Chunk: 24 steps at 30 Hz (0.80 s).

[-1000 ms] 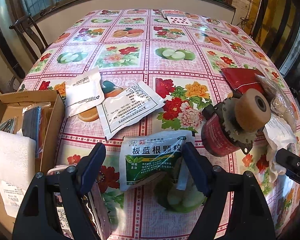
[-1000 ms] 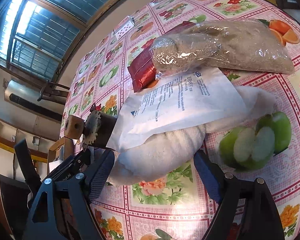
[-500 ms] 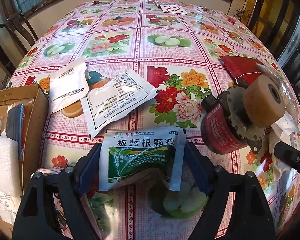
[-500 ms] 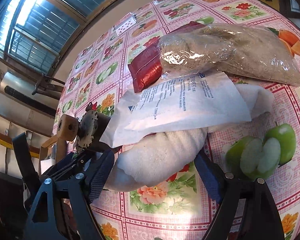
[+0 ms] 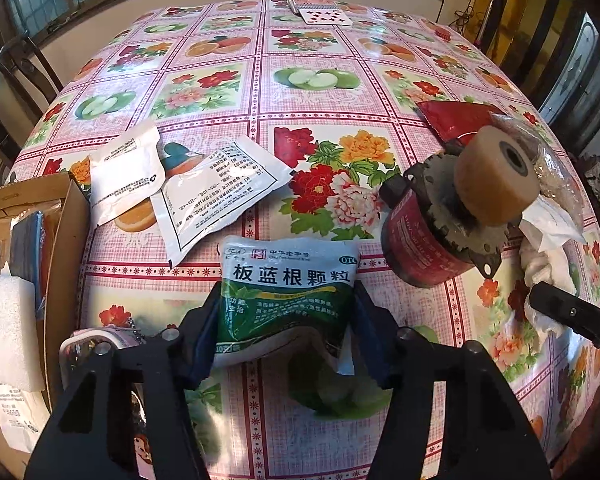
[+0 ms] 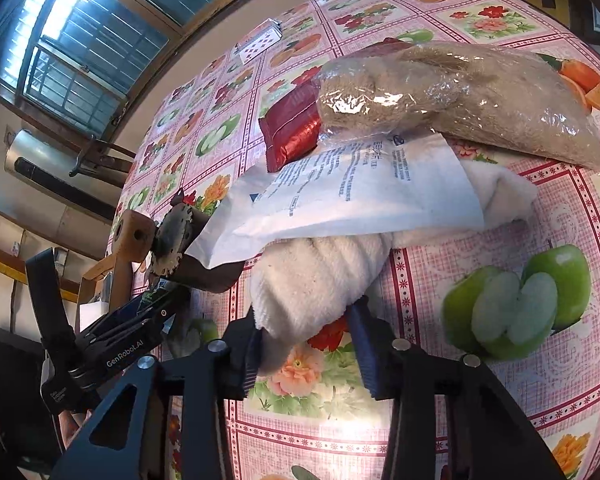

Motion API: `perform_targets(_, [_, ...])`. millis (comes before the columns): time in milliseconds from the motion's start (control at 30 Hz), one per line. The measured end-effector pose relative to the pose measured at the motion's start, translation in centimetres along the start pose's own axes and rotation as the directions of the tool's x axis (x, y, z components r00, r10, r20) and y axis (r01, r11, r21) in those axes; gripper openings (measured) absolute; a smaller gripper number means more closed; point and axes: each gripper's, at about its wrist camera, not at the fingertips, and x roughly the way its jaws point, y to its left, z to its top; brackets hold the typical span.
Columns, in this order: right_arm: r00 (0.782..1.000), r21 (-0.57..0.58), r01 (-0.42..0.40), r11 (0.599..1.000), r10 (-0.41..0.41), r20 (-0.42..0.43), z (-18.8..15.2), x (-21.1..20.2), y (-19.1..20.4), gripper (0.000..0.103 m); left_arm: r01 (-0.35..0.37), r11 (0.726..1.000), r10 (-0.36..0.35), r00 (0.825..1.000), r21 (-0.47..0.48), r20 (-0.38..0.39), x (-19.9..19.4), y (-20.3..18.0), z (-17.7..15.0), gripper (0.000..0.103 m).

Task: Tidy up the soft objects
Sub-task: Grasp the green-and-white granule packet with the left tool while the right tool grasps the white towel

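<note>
1. Two soft things are being taken at once: a green and white granule sachet (image 5: 286,296) by the left tongs (image 5: 286,330), and a rolled white towel (image 6: 320,276) by the right tongs (image 6: 306,344)
2. Left tongs: the jaws are closing with the sachet's lower half between them; the pack bows and stands up from the bench (image 5: 260,80), so the pads seem to press its side edges
3. Right tongs: the jaws are closing on the near end of the towel roll, and the cloth bulges out above the pads
4. The sachet lies near the front of the flowered bench, between a cardboard box (image 5: 60,240) on the left and a red motor with a tan roller (image 5: 452,220) on the right
5. The towel sits under a white printed pouch (image 6: 356,196), with a red foil packet (image 6: 292,128) and a clear bag of brown fibre (image 6: 460,92) beyond it
6. Handling, as a guess: the sachet looks light, slick and floppy, so a grip across its filled middle should hold better than one on a sealed edge
7. The towel looks light and squashy; taken at one end it may unroll or sag, and the pouch on top may slide off
</note>
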Motion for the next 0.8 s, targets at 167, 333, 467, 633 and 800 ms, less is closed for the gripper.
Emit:
perform_targets(167, [1.000, -0.016, -0.022, 1.000, 0.022, -0.002, -1.1, -0.8, -0.3, 0.026, 0.023, 1.000, -0.023, 1.000, 0.013, 0.002, -0.6, -0.3, -0.7, 0.054])
perform_targets(333, [0.999, -0.064, -0.034, 0.997, 0.035, 0.013, -2.4, -2.3, 0.2, 0.025, 0.047, 0.999, -0.047, 0.999, 0.014, 0.017, -1.4, -0.3, -1.7, 0.054])
perform_targets(467, [0.999, -0.080, -0.051, 0.995, 0.052, 0.017, -3.0, -3.2, 0.1, 0.025, 0.092, 0.996, -0.093, 0.995, 0.007, 0.029, -2.5, -0.3, -2.1, 0.054])
perform_targets(633, [0.996, -0.105, -0.087, 0.991, 0.089, 0.011, -4.0, -4.2, 1.0, 0.025, 0.114, 0.993, -0.115, 0.992, 0.024, 0.059, -4.5, -0.7, -2.3, 0.054])
perform_targets(800, [0.992, -0.148, -0.128, 0.981, 0.129, -0.004, -5.3, -4.7, 3.1, 0.025, 0.116, 0.993, -0.118, 0.989, 0.037, 0.086, -6.1, -0.7, -2.8, 0.054])
